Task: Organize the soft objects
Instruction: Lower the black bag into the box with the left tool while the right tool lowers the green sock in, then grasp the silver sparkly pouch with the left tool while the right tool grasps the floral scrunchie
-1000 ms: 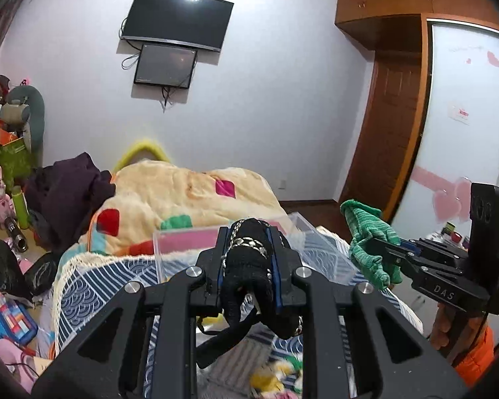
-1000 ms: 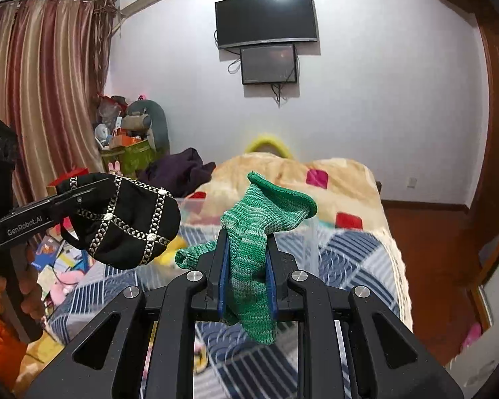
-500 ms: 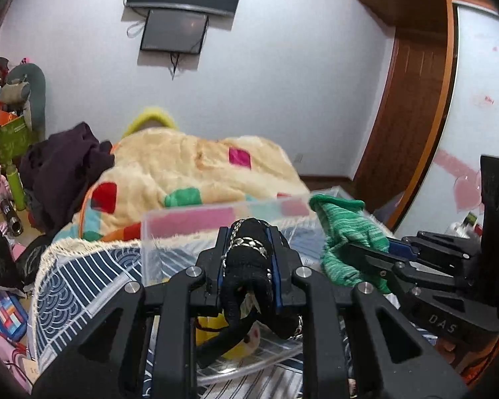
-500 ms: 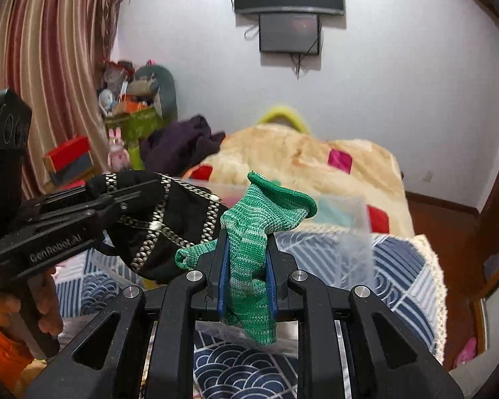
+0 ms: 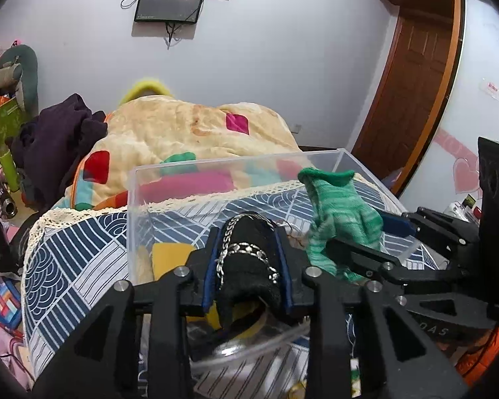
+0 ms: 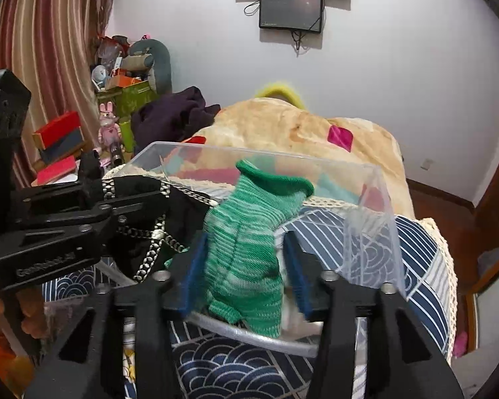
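I am looking across the bed, which is filling most of both views with its blue and white patterned cover, and a cream blanket with coloured patches is lying heaped at its far end. A dark purple garment is piled at the far left of the bed.

On the cover, near me, the clear plastic box is sitting open at the top, and I am holding both claws over its near rim. Something yellow is lying inside it near the left wall.

My left claw is clamped on the black cap, the one with silver chain trim, and the cap is bulging up between the blue pads and hanging down under them toward the inside of the box. In the right wrist view the same cap is spreading out just left of the sock and touching it.

My right claw is standing with its fingers apart, wider than the green knitted sock between them. The left pad is looking close against the knit, while a gap is showing at the right pad; the pads are blurred, so I cannot tell whether any grip is left. The sock is standing upright, cuff at the top, its lower end reaching down over the near rim of the box.
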